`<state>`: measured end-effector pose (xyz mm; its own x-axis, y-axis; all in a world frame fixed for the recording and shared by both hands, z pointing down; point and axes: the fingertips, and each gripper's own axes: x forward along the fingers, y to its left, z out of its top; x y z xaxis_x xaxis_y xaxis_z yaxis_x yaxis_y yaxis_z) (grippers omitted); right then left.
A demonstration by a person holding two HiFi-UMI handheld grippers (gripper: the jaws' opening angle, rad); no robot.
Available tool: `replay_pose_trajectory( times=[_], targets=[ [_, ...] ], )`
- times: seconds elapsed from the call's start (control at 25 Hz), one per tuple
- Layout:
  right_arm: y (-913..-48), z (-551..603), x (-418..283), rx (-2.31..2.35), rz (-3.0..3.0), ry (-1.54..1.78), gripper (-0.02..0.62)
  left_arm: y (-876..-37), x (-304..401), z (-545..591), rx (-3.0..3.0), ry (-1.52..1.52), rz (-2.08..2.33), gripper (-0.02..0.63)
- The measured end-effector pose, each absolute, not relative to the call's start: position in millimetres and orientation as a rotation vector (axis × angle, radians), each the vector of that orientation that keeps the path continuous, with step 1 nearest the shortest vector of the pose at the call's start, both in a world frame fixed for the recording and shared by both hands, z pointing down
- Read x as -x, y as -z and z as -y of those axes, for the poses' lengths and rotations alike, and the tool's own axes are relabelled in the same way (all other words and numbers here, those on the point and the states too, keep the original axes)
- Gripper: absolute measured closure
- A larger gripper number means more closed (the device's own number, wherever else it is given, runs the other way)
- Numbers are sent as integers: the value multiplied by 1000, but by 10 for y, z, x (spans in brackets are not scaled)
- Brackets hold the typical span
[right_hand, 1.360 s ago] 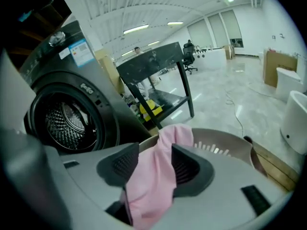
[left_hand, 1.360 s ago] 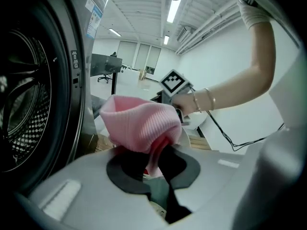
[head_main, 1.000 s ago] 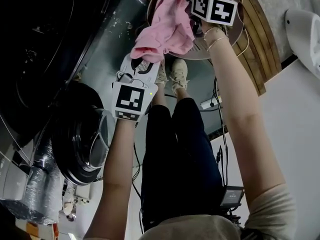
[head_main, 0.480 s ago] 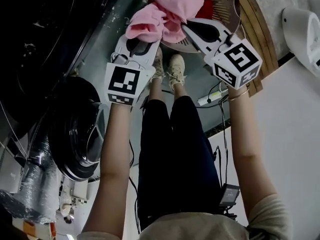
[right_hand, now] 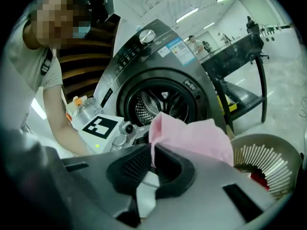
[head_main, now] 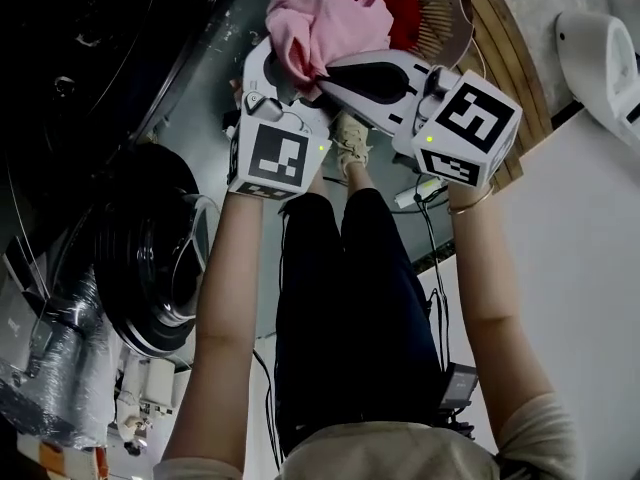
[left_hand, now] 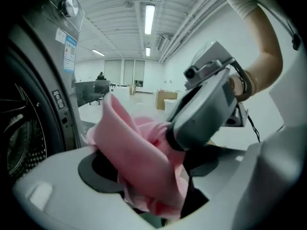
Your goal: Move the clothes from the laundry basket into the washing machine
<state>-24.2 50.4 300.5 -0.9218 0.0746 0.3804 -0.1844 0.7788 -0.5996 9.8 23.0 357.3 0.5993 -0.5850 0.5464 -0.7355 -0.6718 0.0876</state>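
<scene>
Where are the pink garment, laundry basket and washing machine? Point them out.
pink garment [head_main: 320,28], head view, bunched middle.
laundry basket [right_hand: 261,164], right gripper view, slatted wall.
washing machine [right_hand: 144,104], right gripper view, perforated drum.

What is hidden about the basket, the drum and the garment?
Contents of the laundry basket: head view, the pink garment and the right gripper cover most; only a red item shows.
Drum of the washing machine: right gripper view, the garment hides its lower part; head view, too dark.
Pads of the left gripper: left gripper view, its jaws are opening and the garment between them partly covers the pads.
</scene>
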Motion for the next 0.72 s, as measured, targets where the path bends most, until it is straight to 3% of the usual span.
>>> replay_pose_trajectory(
  times=[0.04,0.08,0.12,0.2,0.4,0.72],
  targets=[
    [-3003,-524,274,-88,2588,-934,571,-3556,-81,-201,-2519,-670,1102,232],
    [-3013,-524,295,-108,2593,-937,571,-3552,-60,-184,-2511,-653,1123,282],
    [-3028,-512,309,-132,2598,-941,571,-3566,-41,-192,-2501,-656,1134,388],
    [-3058,-520,337,-150,2602,-968,571,-3630,-13,-280,-2471,-695,1131,500],
    [-3096,-649,397,-112,2611,-1087,571,-3659,207,-400,-2408,-691,1161,512],
    [-3590,-446,53,-415,2463,-1003,571,-3897,1409,-188,-1909,-388,1506,518]
  ],
)
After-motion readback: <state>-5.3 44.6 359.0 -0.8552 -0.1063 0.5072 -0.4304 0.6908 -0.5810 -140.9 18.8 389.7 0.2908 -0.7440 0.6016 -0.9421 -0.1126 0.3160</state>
